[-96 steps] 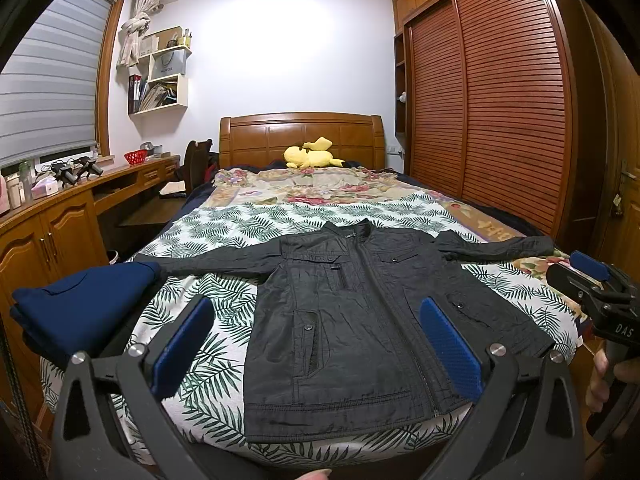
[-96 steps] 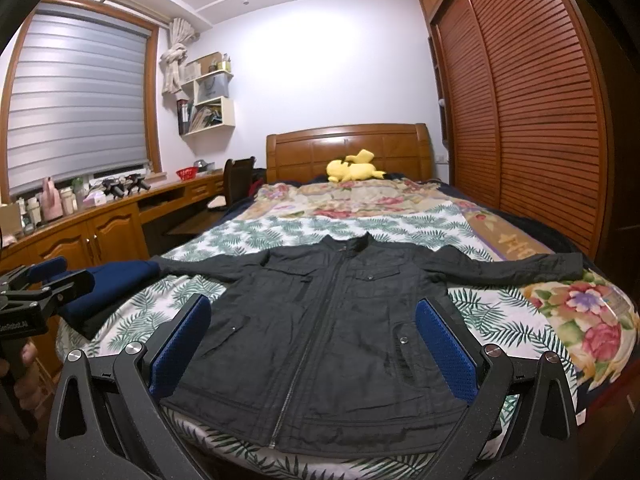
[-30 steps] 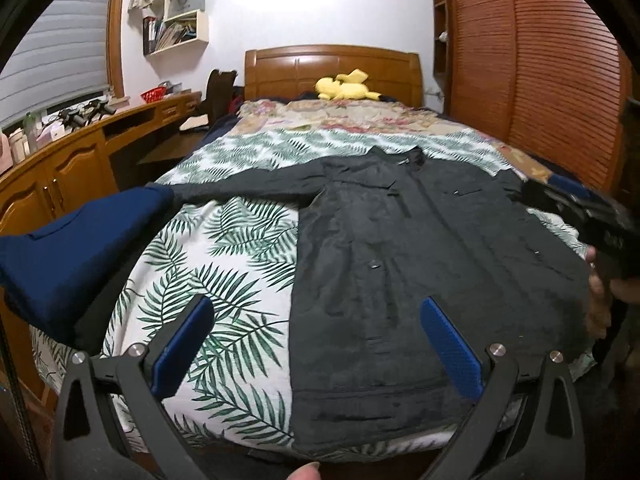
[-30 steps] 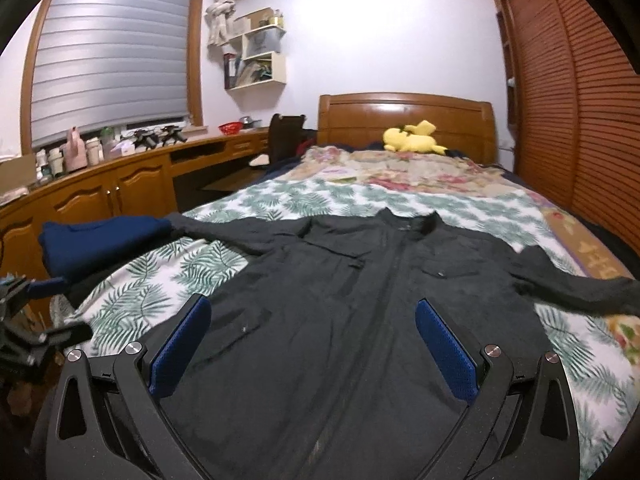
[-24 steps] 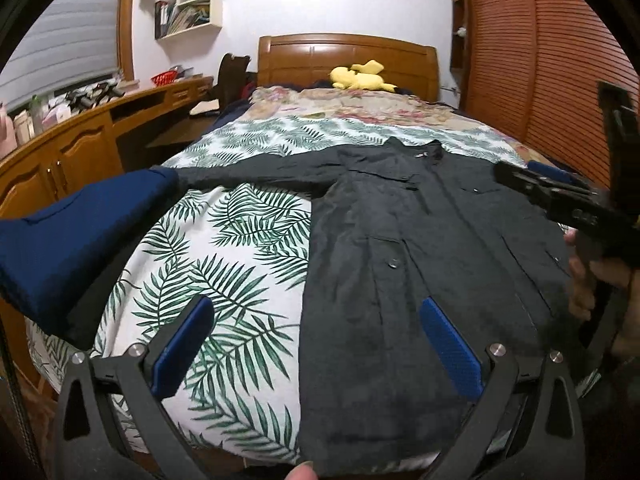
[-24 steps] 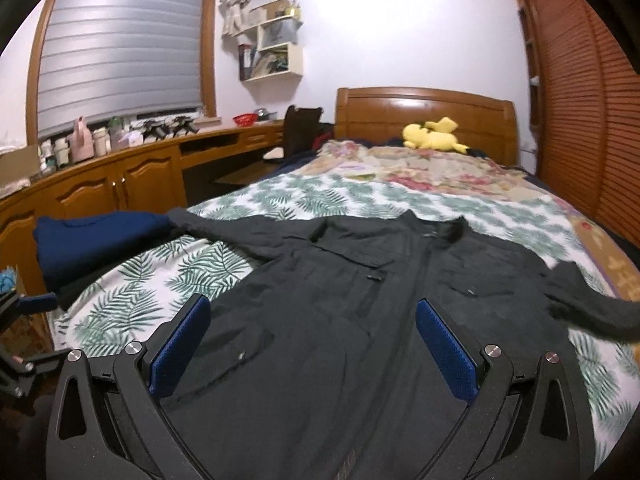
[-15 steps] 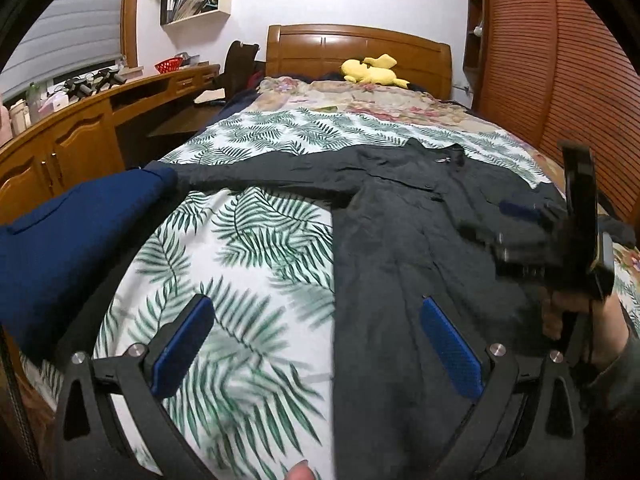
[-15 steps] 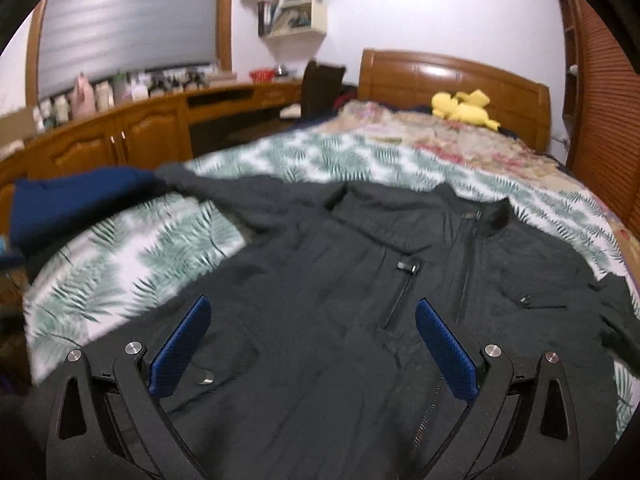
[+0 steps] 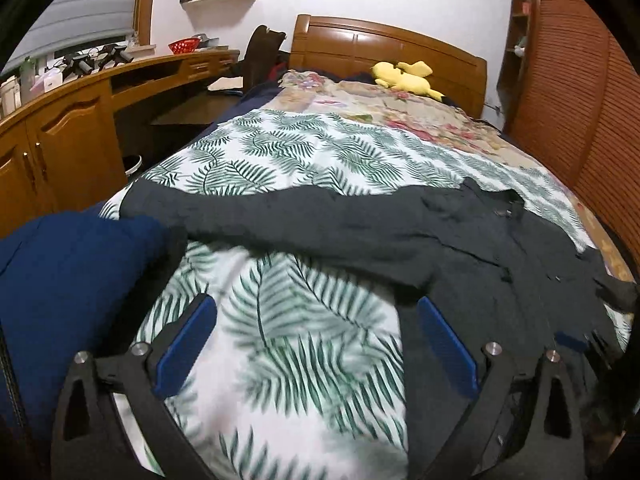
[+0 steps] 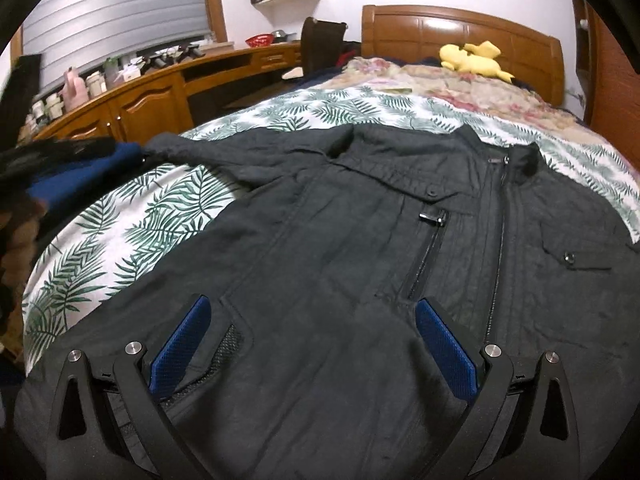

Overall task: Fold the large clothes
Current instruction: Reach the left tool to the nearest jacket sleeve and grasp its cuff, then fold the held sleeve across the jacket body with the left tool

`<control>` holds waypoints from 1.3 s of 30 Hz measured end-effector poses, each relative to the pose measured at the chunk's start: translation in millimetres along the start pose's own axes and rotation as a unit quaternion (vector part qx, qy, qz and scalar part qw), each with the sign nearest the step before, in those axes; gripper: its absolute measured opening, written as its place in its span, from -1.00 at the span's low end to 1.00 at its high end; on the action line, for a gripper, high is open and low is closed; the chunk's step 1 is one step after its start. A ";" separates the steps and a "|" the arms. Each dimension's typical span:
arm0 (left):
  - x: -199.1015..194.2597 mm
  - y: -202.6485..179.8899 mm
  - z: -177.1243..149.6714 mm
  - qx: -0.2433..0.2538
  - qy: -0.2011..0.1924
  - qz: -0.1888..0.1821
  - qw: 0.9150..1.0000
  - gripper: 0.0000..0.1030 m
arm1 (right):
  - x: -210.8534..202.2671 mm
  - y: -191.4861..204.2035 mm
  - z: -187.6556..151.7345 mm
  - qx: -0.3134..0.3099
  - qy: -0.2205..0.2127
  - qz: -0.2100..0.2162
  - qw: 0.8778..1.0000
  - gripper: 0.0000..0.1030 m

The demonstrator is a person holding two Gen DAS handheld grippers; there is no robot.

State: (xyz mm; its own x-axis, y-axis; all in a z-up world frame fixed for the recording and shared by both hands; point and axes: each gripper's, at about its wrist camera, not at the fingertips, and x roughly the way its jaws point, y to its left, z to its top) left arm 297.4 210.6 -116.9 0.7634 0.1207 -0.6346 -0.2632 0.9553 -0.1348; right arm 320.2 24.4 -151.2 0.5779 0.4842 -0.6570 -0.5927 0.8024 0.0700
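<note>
Jacket [image 10: 360, 248]: we see it flat on bed [image 9: 304, 152]
Left gripper [image 9: 316, 348]: released, over bedspread beside jacket
Right gripper [image 10: 312, 344]: released, over jacket front

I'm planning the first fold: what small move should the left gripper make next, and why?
Probably ease the left gripper forward onto the black jacket's outstretched sleeve. Its jaws are open and empty over the leaf-print bedspread, and the sleeve lies flat just ahead, unfolded.
</note>
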 end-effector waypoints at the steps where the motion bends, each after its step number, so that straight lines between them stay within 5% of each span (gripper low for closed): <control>1: 8.7 1.7 3.5 0.000 0.001 0.004 1.000 0.93 | 1.2 -0.4 0.0 0.000 0.002 0.002 1.000 1.00; 16: 107.2 23.9 39.7 -0.065 0.037 0.027 0.997 0.41 | 6.5 -4.0 -2.7 0.006 0.008 0.009 1.000 1.00; 24: 134.9 54.0 44.3 -0.119 0.070 0.064 0.988 0.37 | 3.2 -7.9 -4.3 0.015 0.002 0.017 1.000 1.00; 32: 157.2 66.3 36.7 -0.171 0.093 0.034 0.980 0.34 | 3.0 -9.5 -4.1 0.020 0.000 0.023 1.000 1.00; 34: 157.0 62.0 38.1 -0.162 0.087 0.031 0.982 -0.38 | 2.9 -9.5 -4.2 0.020 -0.001 0.023 1.000 1.00; 37: 152.5 52.2 43.8 -0.144 0.079 0.037 0.986 -0.81 | 1.8 -9.6 -4.6 0.019 -0.002 0.023 1.000 1.00; 39: 146.7 42.2 50.4 -0.129 0.072 0.042 0.988 -0.89 | 1.9 -9.5 -4.6 0.019 -0.002 0.023 1.000 1.00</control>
State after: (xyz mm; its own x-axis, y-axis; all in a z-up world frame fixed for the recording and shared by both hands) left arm 428.0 282.3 -177.4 0.6462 0.1391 -0.7504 -0.4770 0.8412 -0.2548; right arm 324.3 16.1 -156.6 0.5524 0.5221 -0.6498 -0.5972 0.7918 0.1285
